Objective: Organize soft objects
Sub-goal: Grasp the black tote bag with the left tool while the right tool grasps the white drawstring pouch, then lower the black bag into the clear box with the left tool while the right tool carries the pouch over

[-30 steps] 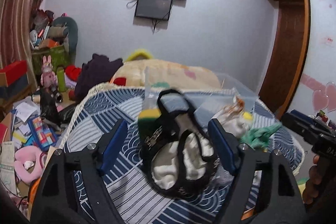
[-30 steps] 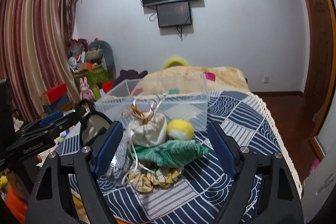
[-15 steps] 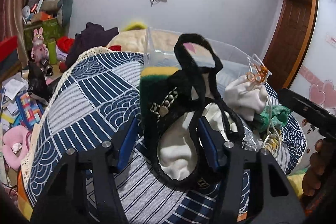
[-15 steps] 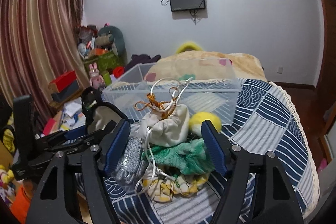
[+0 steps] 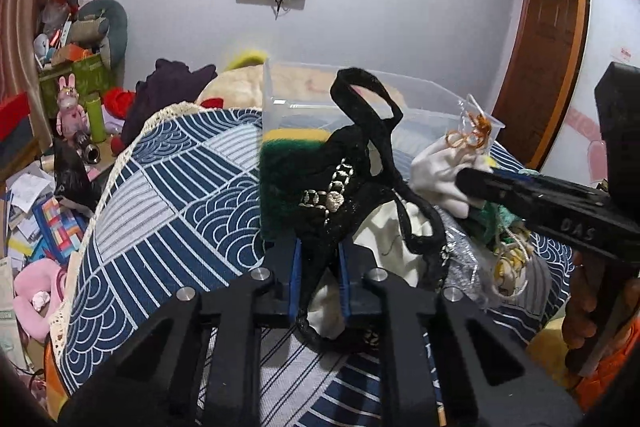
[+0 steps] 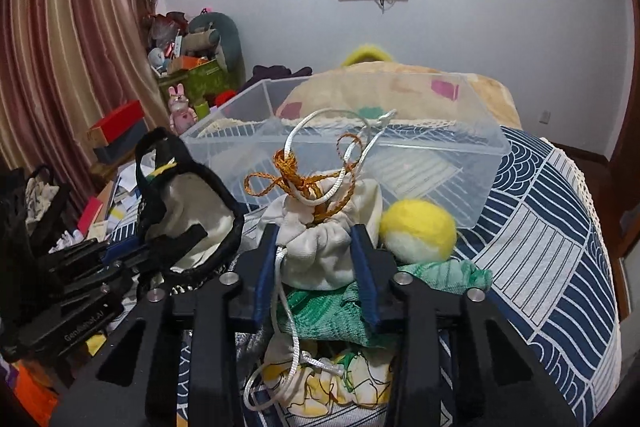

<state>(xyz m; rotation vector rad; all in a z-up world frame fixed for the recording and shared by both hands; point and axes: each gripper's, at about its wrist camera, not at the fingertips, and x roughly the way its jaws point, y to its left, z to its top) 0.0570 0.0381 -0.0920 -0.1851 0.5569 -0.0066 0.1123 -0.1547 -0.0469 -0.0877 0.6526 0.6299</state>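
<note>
Soft objects lie heaped on the blue patterned bedspread (image 6: 560, 227), none yet in the clear plastic bin (image 6: 460, 163) just beyond both sets of jaws; by that, the sorting has barely begun. The left gripper (image 5: 319, 267) is clamped on a black-trimmed cream pouch (image 5: 348, 203), a green-and-yellow sponge (image 5: 288, 179) against its left jaw. The right gripper (image 6: 316, 267) squeezes a white drawstring bag (image 6: 324, 239). The green cloth (image 6: 332, 311) under those jaws, a yellow ball (image 6: 418, 231) to their right and a floral scrunchie (image 6: 332, 383) remain.

The yellow floral cloth (image 6: 316, 385) lies mostly hidden under the green cloth (image 6: 328, 311) and gripper frame
</note>
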